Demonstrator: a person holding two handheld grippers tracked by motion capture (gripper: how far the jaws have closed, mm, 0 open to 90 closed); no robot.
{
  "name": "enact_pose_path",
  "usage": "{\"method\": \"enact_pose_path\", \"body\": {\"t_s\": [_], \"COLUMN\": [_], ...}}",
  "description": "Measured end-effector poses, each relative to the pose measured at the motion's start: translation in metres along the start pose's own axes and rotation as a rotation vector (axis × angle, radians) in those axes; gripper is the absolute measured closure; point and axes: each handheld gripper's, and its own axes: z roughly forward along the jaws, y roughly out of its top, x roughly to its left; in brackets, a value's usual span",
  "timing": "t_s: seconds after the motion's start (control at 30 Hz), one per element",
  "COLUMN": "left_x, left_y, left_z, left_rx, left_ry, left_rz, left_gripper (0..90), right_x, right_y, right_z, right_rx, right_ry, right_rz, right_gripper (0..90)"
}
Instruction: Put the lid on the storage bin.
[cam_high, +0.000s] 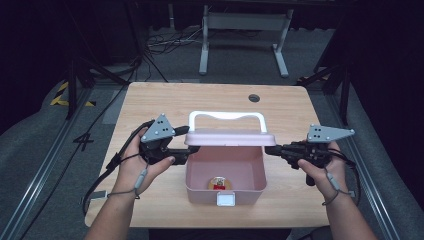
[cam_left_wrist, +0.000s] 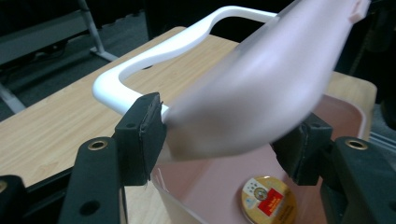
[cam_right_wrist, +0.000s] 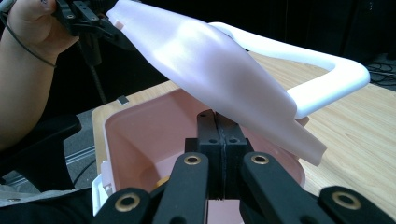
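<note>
A pink box (cam_high: 200, 194) stands open at the table's near middle, with a small round tin (cam_high: 220, 183) (cam_left_wrist: 268, 200) on its floor. Its pink lid (cam_high: 230, 137) (cam_left_wrist: 261, 93) (cam_right_wrist: 210, 60), with a white handle (cam_high: 227, 116) (cam_left_wrist: 154, 53) (cam_right_wrist: 327, 74), hangs tilted over the box's back edge and looks blurred. At the lid's left end is my left gripper (cam_high: 189, 141) (cam_left_wrist: 224, 140); its jaws stand wide, with the lid's end between them. My right gripper (cam_high: 267, 149) (cam_right_wrist: 217, 121) is shut, its tips under the lid's right edge.
The wooden table (cam_high: 150, 105) has a round cable hole (cam_high: 254, 98) near its far edge. A white latch (cam_high: 225, 200) sits on the box's front wall. Beyond the table stand a white frame (cam_high: 245, 30) and floor cables (cam_high: 165, 42).
</note>
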Motion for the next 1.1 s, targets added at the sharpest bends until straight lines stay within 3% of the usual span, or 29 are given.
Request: {"method": "enact_pose_path", "body": {"t_s": [0.27,0.37,0.43,0.63,0.9,1.1], "left_x": [0.006,0.013,0.019,0.029,0.05,0.059], "left_y": [-0.006,-0.009,-0.013,-0.019,-0.028,-0.031], "left_z": [-0.008,-0.013,-0.013,-0.017,-0.026,-0.028], "left_rx": [0.027,0.034,0.08,0.095,0.062,0.044], "left_ry": [0.003,0.009,0.018,0.028,0.082,0.109], "left_rz": [-0.002,-0.017,-0.024,-0.045,-0.11,-0.13], "left_gripper": [35.9,34.8,34.4,34.1,34.2,34.4], "right_x": [0.001,0.003,0.004,0.006,0.008,0.01], "right_y": [0.001,0.002,0.002,0.003,0.003,0.003], "right_z": [0.0,-0.002,-0.002,-0.002,-0.002,-0.003], "right_rx": [-0.006,-0.005,-0.004,0.002,0.008,0.018], "right_ry": [0.007,0.009,0.007,0.004,0.005,0.008], "right_rz": [-0.003,-0.006,-0.006,-0.016,-0.016,-0.014], "right_gripper": [90.0,90.0,90.0,90.0,90.0,90.0]}}
